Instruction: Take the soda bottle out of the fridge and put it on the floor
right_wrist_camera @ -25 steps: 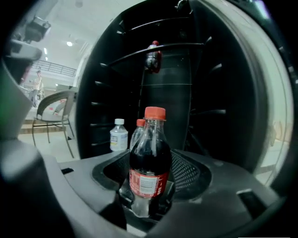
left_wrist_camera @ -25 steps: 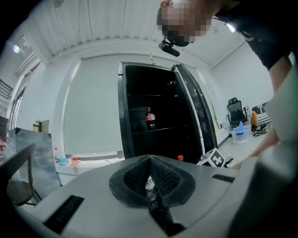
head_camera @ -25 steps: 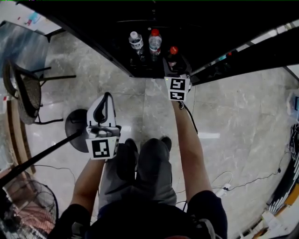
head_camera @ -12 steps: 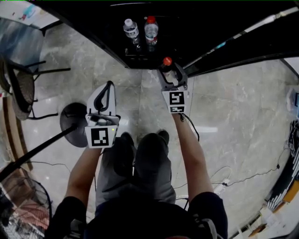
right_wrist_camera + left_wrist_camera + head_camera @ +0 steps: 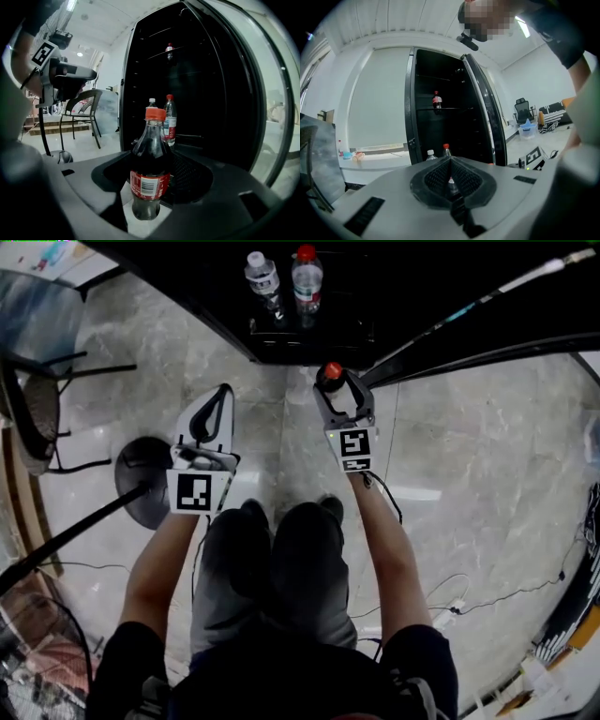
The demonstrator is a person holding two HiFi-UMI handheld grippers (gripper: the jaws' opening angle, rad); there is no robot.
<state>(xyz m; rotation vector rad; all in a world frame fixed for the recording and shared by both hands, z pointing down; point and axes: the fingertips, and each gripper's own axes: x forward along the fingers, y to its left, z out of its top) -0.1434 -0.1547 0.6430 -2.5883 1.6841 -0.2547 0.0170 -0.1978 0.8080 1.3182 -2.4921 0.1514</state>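
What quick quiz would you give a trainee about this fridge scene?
1. Which tool holds the soda bottle: A left, B right?
2. How many bottles stand inside the fridge in the head view?
3. True or false: the fridge door is shut.
Key: 1 B, the right tool. 2 Two: a white-capped bottle and a red-capped bottle. 3 False.

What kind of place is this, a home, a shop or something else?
Probably an office or lab rather than a home: a tall black fridge on a polished stone floor, an office chair further off, and loose cables trailing across the ground.
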